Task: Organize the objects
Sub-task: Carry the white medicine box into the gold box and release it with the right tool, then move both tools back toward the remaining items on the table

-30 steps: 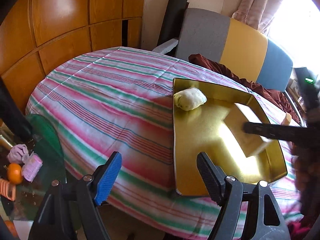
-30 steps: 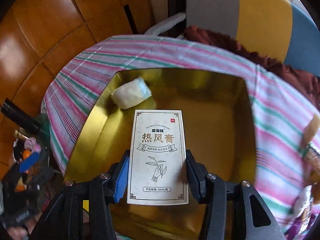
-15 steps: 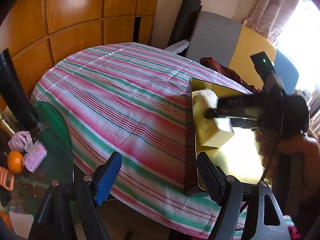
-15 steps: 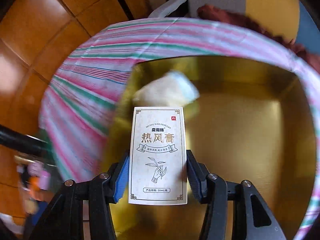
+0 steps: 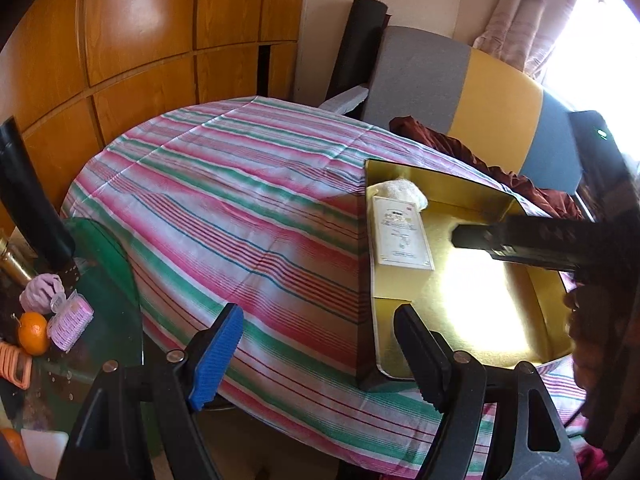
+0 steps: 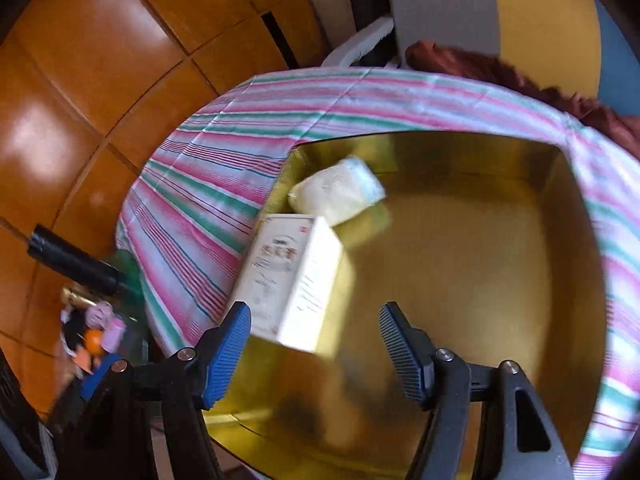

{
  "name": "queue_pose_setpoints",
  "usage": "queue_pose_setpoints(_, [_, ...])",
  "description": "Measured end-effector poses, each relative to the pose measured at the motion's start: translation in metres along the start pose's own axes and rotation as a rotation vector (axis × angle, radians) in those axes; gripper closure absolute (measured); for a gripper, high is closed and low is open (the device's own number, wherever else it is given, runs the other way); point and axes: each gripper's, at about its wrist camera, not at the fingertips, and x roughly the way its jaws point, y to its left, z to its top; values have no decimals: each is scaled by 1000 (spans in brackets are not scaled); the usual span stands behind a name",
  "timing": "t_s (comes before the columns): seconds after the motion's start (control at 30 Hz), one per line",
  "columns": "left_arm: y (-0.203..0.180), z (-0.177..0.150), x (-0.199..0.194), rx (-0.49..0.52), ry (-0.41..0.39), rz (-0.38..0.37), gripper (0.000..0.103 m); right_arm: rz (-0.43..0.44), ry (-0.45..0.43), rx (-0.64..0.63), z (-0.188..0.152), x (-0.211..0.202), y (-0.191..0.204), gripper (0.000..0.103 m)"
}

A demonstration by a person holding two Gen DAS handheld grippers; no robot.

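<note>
Opening wide, the right gripper (image 6: pixel 316 350) grips nothing — the white box (image 6: pixel 292 276), inside the gold tray's (image 6: pixel 480 280) left wall, should be cleared straight back; the left gripper (image 5: pixel 320 352) hangs half-open, empty.

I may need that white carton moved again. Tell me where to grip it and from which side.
Grip the white carton across its two long narrow sides, coming from above and from the tray's open middle. It lies flat against the gold tray's left wall, with the soft white bundle at its far end, so those approaches are blocked.
</note>
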Motion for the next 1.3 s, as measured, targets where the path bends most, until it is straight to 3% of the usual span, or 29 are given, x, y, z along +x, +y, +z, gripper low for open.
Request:
queue_pose_setpoints(0.27, [-34,-2,-12,76,-40,-11,24,-134,-97,-80,-33,-53,-33,30])
queue_pose_setpoints(0.67, [-86,-2,-19,180,-50,-53,24,-296,-172,2,-74,-128,-127,30])
queue_pose_setpoints(1.1, [-156,-6,-16,320,-33,-151,24,-502,-292,349,-122,-221,-274,24])
queue_pose_setpoints(1.3, [-190,-9,-14,373,-16,-195,24,-473,-412,601,-157,-248,-332,21])
